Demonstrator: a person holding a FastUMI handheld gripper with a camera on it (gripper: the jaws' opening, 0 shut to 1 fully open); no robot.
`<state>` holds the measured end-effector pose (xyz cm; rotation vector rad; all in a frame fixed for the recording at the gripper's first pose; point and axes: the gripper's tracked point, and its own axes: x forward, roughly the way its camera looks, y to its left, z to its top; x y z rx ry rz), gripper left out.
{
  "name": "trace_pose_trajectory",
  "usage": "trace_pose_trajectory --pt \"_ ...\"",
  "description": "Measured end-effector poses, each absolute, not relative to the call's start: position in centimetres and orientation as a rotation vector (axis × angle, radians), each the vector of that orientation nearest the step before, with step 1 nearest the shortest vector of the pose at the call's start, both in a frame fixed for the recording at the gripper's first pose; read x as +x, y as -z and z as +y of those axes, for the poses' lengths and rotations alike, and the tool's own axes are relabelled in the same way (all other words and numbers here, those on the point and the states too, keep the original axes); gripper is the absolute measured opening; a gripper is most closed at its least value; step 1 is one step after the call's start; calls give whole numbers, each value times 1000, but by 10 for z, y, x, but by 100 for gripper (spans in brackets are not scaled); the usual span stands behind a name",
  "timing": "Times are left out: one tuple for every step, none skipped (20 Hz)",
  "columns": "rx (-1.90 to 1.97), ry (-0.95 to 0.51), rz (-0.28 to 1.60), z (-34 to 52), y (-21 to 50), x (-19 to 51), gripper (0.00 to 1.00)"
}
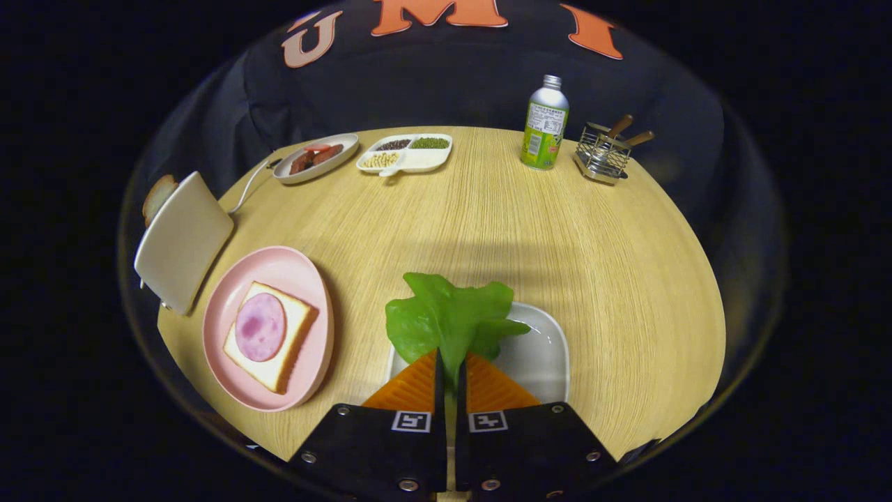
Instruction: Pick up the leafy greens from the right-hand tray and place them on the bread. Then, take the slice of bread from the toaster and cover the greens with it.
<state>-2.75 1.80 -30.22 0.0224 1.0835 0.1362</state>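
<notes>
My gripper (450, 362) is shut on the stem end of the leafy greens (449, 317), which fan out just ahead of the fingertips above a white tray (540, 348). Left of the fingers a pink plate (279, 268) carries a slice of bread (296, 328) topped with a round of pink ham (260, 326). Beyond the plate stands a cream toaster (182, 240) with a slice of bread (158, 195) poking out of its far side.
At the far edge of the wooden table (488, 209) stand an oval dish of sausages (317, 157), a divided dish of beans (405, 152), a green bottle (544, 125) and a wire utensil rack (605, 152). The toaster's cord (251, 183) runs toward the oval dish.
</notes>
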Motion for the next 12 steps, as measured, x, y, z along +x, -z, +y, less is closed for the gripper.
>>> trace_pose_trajectory --pt "33 -148 1067 20 295 -27 5" --pt "41 -154 1041 22 286 -24 6" --pt "45 -167 1018 26 278 -22 5" --pt "50 -184 996 32 269 -22 5" --pt "51 -206 975 38 261 -21 5" --pt "47 -228 955 47 253 -21 5" --pt "42 -252 937 55 247 -20 5" --pt "36 -277 927 65 241 -22 5" --pt "31 -305 913 75 236 -22 5" --pt "25 -331 903 86 233 -22 5" --pt "22 -358 894 96 230 -21 5" --pt "21 -381 884 106 228 -20 5"
